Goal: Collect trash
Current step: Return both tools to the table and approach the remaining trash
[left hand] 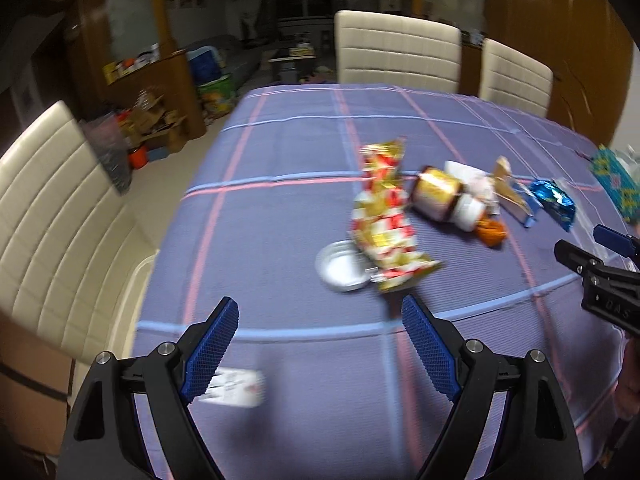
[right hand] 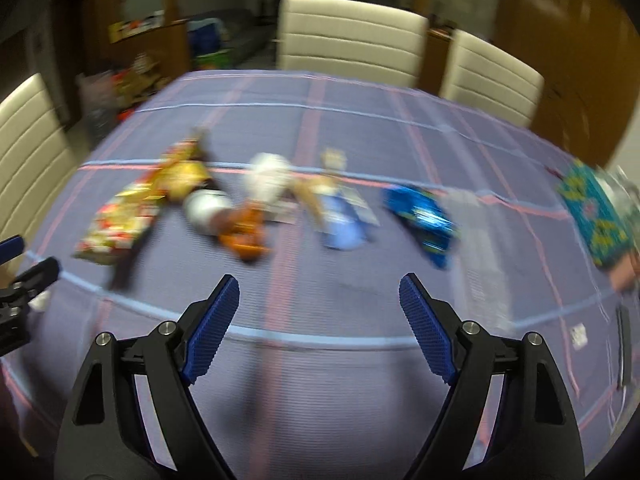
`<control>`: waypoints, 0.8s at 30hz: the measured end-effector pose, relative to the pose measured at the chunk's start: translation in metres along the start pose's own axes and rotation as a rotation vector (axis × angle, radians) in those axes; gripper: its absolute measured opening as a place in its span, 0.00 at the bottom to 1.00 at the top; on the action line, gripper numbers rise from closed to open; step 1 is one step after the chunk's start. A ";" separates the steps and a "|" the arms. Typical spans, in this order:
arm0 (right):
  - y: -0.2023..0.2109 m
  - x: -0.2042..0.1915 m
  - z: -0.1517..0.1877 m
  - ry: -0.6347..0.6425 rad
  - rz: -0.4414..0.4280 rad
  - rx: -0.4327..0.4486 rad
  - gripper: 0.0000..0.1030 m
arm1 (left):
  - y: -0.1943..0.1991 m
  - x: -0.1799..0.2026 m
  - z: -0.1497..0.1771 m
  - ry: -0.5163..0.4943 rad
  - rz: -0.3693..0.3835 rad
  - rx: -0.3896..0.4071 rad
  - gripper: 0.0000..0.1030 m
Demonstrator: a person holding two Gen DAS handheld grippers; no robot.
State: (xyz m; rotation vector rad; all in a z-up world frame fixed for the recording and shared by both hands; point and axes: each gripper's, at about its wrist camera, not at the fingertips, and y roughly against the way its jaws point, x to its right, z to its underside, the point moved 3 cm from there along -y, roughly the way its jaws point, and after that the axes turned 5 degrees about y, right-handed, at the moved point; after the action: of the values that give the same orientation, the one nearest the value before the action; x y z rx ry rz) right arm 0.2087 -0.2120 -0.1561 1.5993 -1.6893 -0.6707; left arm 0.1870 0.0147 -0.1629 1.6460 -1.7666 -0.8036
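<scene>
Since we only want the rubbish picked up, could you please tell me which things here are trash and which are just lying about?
Trash:
red-and-gold wrapper
foil cup
jar
orange wrapper
blue wrapper

Lying about:
cream chairs
patterned box
white card

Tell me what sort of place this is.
Most likely a home dining room: a table with a checked purple tablecloth, cream padded chairs around it, wooden cabinets behind, and a sitting area beyond.

Woven tablecloth (left hand: 280, 208); glossy foil wrappers (left hand: 384, 220)
</scene>
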 end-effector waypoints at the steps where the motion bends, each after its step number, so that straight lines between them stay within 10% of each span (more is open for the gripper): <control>1: -0.003 0.012 0.003 -0.021 0.011 -0.010 0.79 | -0.002 0.006 -0.002 -0.009 0.005 -0.003 0.79; 11: -0.037 0.112 0.018 -0.177 0.081 -0.086 0.80 | -0.017 0.069 -0.016 -0.118 -0.036 0.003 0.79; 24: -0.074 0.118 0.017 -0.213 0.034 -0.141 0.75 | -0.058 0.052 -0.048 -0.084 -0.114 -0.043 0.79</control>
State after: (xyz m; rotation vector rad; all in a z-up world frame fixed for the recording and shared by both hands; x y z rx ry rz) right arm 0.2428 -0.3377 -0.2071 1.4385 -1.7729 -0.9489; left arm 0.2573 -0.0421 -0.1757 1.7199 -1.7116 -0.9695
